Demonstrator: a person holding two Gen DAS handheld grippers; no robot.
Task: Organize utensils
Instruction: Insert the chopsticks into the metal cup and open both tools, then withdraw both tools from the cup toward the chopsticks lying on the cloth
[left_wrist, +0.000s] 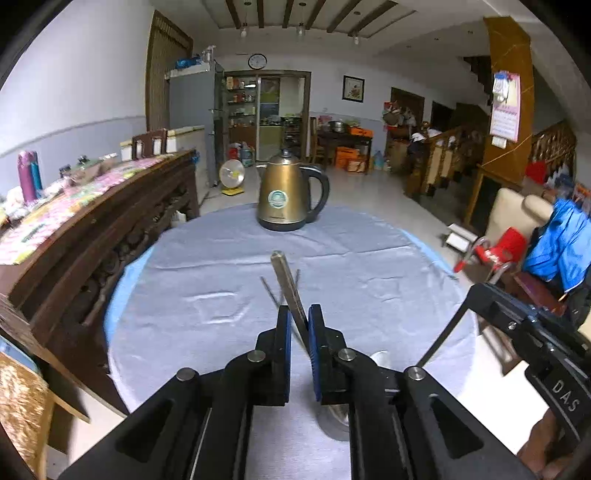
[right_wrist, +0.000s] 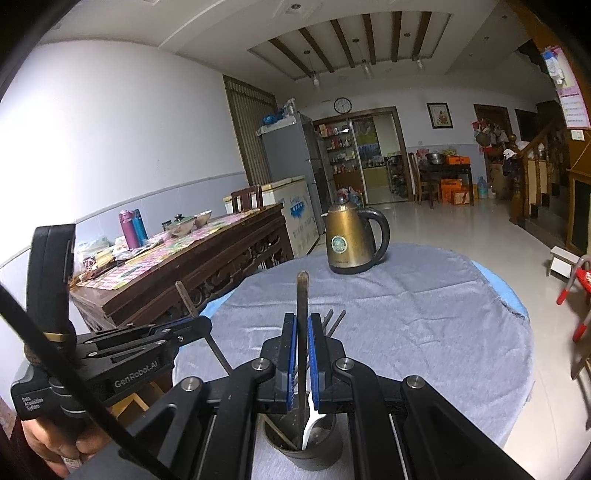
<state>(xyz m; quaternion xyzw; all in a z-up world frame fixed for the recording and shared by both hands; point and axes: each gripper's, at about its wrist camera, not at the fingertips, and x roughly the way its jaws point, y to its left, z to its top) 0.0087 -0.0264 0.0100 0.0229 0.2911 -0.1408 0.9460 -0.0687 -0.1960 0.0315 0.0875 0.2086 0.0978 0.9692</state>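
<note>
Left gripper (left_wrist: 299, 325) was clenched on one flat metal utensil handle (left_wrist: 286, 280), which leaned up and to the left above the surface (left_wrist: 369, 266). Right gripper (right_wrist: 302, 332) was likewise clenched on one upright utensil handle (right_wrist: 302, 314), whose lower end stood inside a dark metal cup (right_wrist: 314, 448) directly beneath the gripper. That cup held at least one thin stick and the white lower part of the held utensil; further contents could not be told. Thin chopsticks (right_wrist: 334, 322) lay on the grey cloth just beyond the right gripper; their count was unclear. One brass-coloured kettle (right_wrist: 351, 240) stood at the far edge.
</note>
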